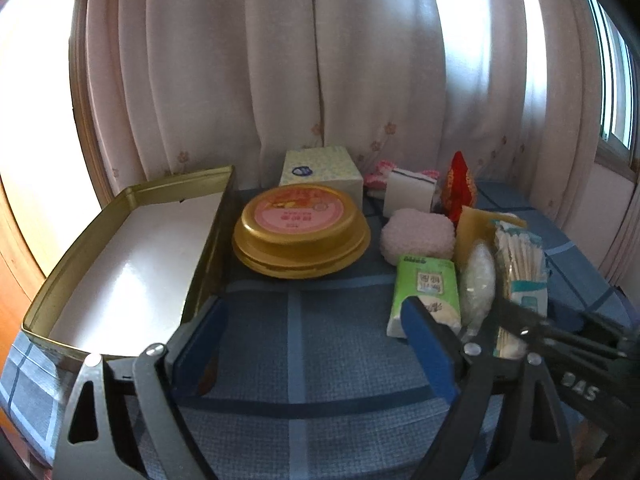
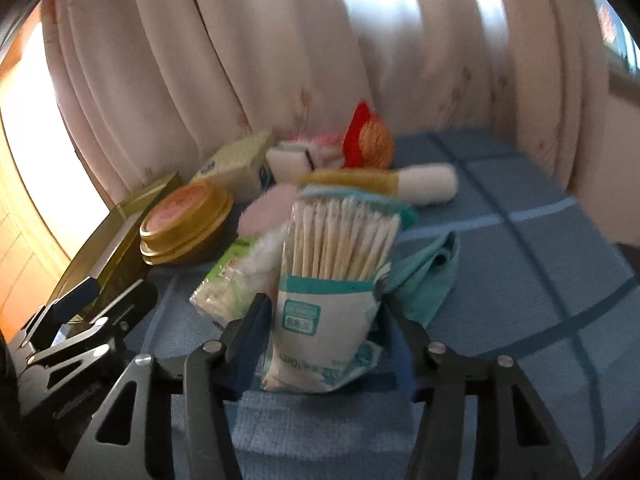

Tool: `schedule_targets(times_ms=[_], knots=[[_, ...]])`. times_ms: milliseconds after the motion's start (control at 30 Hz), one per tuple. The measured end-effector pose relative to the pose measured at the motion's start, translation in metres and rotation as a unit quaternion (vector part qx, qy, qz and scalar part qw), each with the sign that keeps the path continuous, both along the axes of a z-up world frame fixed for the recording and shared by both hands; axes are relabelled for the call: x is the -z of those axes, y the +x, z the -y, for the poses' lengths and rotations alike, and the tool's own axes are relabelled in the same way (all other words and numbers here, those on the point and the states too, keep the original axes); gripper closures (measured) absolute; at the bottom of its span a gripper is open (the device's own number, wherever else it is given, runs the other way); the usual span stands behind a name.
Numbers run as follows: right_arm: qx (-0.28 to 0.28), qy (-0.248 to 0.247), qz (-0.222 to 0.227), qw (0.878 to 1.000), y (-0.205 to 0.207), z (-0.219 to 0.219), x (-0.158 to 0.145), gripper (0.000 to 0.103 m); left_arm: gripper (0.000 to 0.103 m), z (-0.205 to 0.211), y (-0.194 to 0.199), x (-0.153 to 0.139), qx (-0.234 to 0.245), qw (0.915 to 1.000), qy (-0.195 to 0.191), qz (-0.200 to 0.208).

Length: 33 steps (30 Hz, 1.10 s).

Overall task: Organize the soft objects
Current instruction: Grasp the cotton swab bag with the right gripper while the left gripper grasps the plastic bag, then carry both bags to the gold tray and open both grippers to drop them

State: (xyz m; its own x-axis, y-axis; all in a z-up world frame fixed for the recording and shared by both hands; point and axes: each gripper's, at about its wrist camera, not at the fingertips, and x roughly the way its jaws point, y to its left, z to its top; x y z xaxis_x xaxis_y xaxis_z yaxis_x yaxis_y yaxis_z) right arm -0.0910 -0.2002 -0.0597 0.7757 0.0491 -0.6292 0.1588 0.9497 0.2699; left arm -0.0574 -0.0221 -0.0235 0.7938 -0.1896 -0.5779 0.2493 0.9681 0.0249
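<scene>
Pale pleated curtains (image 1: 280, 60) fill the background; below them a blue checked cloth (image 1: 312, 340) covers the surface that carries everything.

Left wrist view: long gold tin tray (image 1: 60, 284) at left of frame, with a white liner inside. Round gold tin (image 1: 300, 232) with a pink label at centre, a pale tissue box (image 1: 320, 170) just behind it. Right of centre a cluster of soft goods — fluffy pink pad (image 1: 418, 234), white sponge block (image 1: 408, 196), red-and-gold pouch (image 1: 460, 184), green tissue pack (image 1: 426, 288), clear bag of white bits (image 1: 478, 280).

Left gripper (image 1: 312, 340): jaws wide apart, nothing between them; one blue pad crosses in front of the tissue pack's lower corner. Contact there cannot be told.

Right wrist view, blurred: cotton swab bag (image 2: 332, 280) stands upright at centre, swab tips up, a teal cloth (image 2: 428, 272) just right of it. Right gripper (image 2: 324, 328) — jaws half closed on either side of the bag's lower part. Left pad looks against the bag; right pad lies behind its edge, so a firm grip cannot be told.
</scene>
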Motion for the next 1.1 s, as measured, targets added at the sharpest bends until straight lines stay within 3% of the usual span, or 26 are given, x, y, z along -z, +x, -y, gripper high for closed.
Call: schedule_targets(times_ms=[100, 167, 367, 533, 633, 700, 800, 833, 900, 1033, 1100], knots=[[-0.013, 0.009, 0.003, 1.0, 0.0, 0.002, 0.002, 0.062, 0.013, 0.001, 0.001, 0.0, 0.007, 1.0, 0.001, -0.002], [-0.021, 0.023, 0.025, 0.999, -0.009, 0.005, -0.002, 0.063, 0.013, 0.001, 0.001, 0.0, 0.011, 0.9999, 0.001, -0.001], [0.007, 0.004, 0.107, 0.994, -0.048, 0.024, -0.028, 0.064, 0.013, 0.013, -0.001, -0.006, 0.047, 0.9988, -0.009, 0.005], [0.064, -0.044, 0.126, 0.989, -0.069, 0.044, -0.035, 0.064, 0.014, 0.043, -0.004, -0.014, 0.111, 0.9936, 0.001, 0.017], [0.078, -0.029, 0.121, 0.989, -0.071, 0.056, -0.031, 0.064, 0.029, 0.071, 0.001, -0.012, 0.142, 0.9894, 0.029, 0.01], [0.083, -0.027, 0.118, 0.989, -0.072, 0.061, -0.03, 0.064, 0.046, 0.091, 0.01, -0.003, 0.152, 0.9867, 0.057, -0.012], [0.084, -0.028, 0.116, 0.989, -0.072, 0.063, -0.029, 0.064, 0.053, 0.108, 0.024, 0.008, 0.175, 0.9807, 0.053, -0.069], [0.085, -0.028, 0.115, 0.989, -0.072, 0.064, -0.029, 0.064, 0.056, 0.111, 0.023, 0.008, 0.171, 0.981, 0.059, -0.07], [0.086, -0.023, 0.113, 0.99, -0.074, 0.066, -0.029, 0.064, 0.08, 0.117, 0.018, 0.004, 0.183, 0.9795, 0.066, -0.053], [0.082, -0.013, 0.104, 0.991, -0.071, 0.068, -0.027, 0.064, 0.087, 0.123, 0.026, 0.013, 0.184, 0.9763, 0.08, -0.082], [0.084, -0.012, 0.103, 0.991, -0.071, 0.069, -0.027, 0.064, 0.089, 0.112, 0.031, 0.01, 0.185, 0.9774, 0.043, -0.094]])
